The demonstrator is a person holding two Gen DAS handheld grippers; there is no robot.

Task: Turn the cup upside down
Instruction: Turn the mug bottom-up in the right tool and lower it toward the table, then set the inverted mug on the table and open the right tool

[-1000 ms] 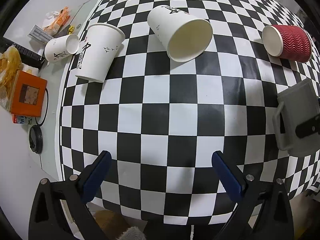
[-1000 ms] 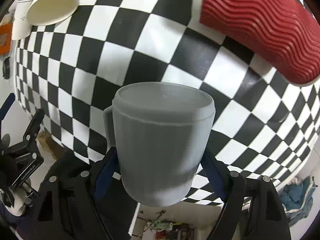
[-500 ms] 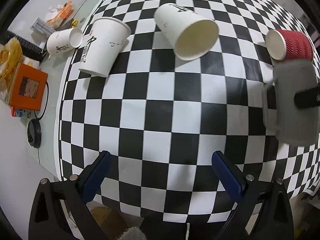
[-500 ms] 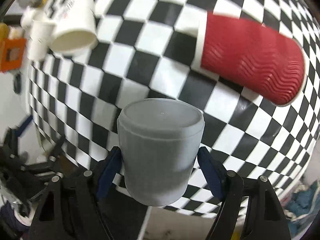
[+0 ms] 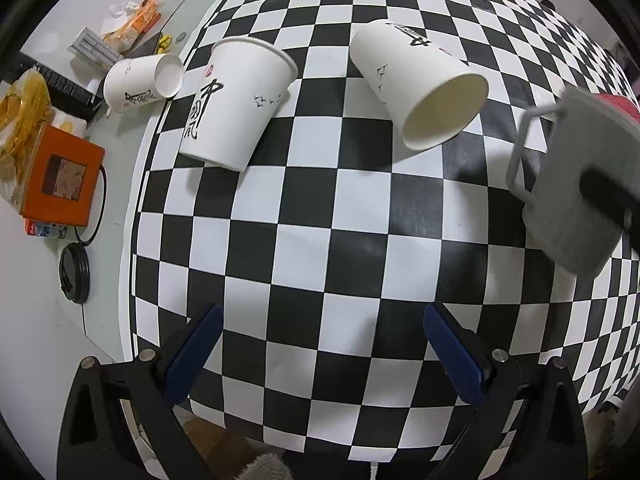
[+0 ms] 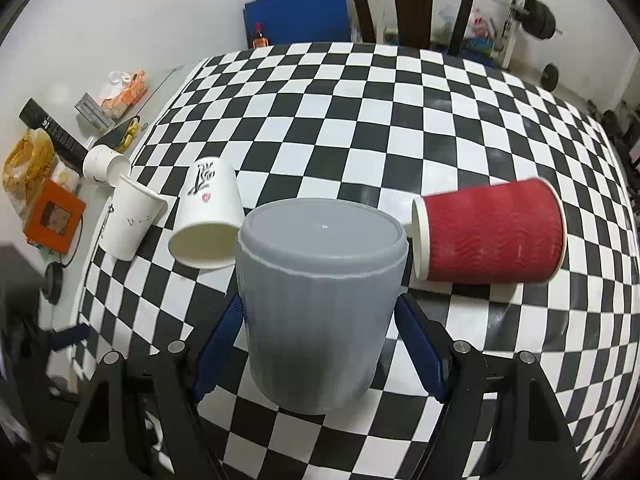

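Blue-padded fingers [image 6: 224, 332] of the right gripper [image 6: 320, 340] clamp the ribbed grey plastic mug [image 6: 320, 300] from both sides, its flat closed base facing up and away from the camera, so the mug looks already turned over. The left view shows the same mug tilted, handle toward the table's middle, held above the black-and-white checkered tablecloth [image 6: 360, 112]; whether its rim touches the cloth cannot be told. Just beside it lies the red corrugated paper cup [image 6: 488, 236] on its side, and on the other side a white paper cup with black calligraphy [image 6: 208, 216], mouth toward the camera. A second white printed paper cup [image 5: 236, 100] lies further left. The left gripper [image 5: 320, 356] hangs spread and empty over bare cloth.

By my judgement the flip is nearly complete: what remains is to level the mug, lower it rim-down onto free squares clear of the red cup, then release.
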